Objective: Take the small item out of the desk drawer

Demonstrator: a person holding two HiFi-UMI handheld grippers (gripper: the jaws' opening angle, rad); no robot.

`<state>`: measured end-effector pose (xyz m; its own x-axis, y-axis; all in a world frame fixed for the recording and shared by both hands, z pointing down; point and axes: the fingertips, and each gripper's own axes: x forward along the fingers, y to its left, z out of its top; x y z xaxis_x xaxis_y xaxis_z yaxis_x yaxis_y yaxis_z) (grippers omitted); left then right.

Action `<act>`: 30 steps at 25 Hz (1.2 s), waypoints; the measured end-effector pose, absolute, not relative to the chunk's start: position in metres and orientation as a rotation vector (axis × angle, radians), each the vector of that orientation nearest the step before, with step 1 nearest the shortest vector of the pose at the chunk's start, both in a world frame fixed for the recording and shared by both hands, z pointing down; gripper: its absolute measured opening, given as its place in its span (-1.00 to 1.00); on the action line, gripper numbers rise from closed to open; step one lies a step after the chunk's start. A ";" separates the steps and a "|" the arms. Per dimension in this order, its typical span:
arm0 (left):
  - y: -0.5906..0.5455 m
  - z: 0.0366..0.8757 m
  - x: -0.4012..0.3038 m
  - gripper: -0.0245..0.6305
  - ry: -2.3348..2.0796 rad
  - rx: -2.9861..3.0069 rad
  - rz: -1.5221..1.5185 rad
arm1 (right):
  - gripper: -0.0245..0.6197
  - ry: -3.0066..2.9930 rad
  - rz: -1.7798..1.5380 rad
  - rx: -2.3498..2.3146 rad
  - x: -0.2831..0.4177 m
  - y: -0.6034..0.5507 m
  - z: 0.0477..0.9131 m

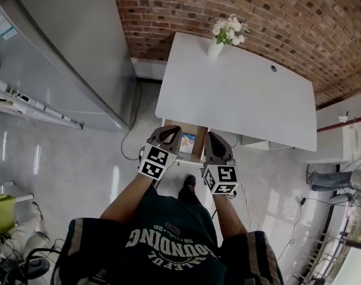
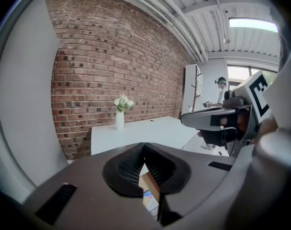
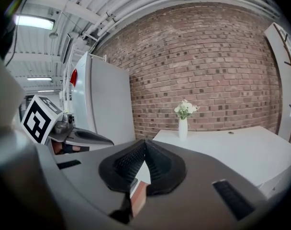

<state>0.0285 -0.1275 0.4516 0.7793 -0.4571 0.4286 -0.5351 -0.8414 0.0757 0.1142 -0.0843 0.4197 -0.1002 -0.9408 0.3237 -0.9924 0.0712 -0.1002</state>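
Drawer (image 1: 198, 142), maybe holding a card (image 1: 187, 142), shows whole overhead; left tool (image 2: 144, 150), right tool (image 3: 145, 146) closed.

left hand-held gripper (image 2: 144, 144) and right (image 3: 145, 141) shut

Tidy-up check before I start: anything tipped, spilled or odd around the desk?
Nothing stands out. The vase stands upright on the white desk, with nothing spilled. The drawer is open, and a small colourful item lies inside.
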 end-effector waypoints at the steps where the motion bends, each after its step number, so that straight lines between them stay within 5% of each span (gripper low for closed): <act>1: -0.128 0.451 0.028 -0.88 -0.814 2.767 0.597 | -0.85 -2.188 0.437 1.958 0.115 -0.087 0.419; 30: -0.109 0.481 0.078 -0.87 -1.086 2.657 0.644 | -0.85 -2.369 0.403 1.638 0.166 -0.081 0.445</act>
<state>0.0783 -0.1088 0.4807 0.6352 -0.6171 0.4646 -0.7039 -0.7100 0.0193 0.1657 -0.0813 0.4453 -0.3473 -0.8731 0.3422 -0.9371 0.3365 -0.0924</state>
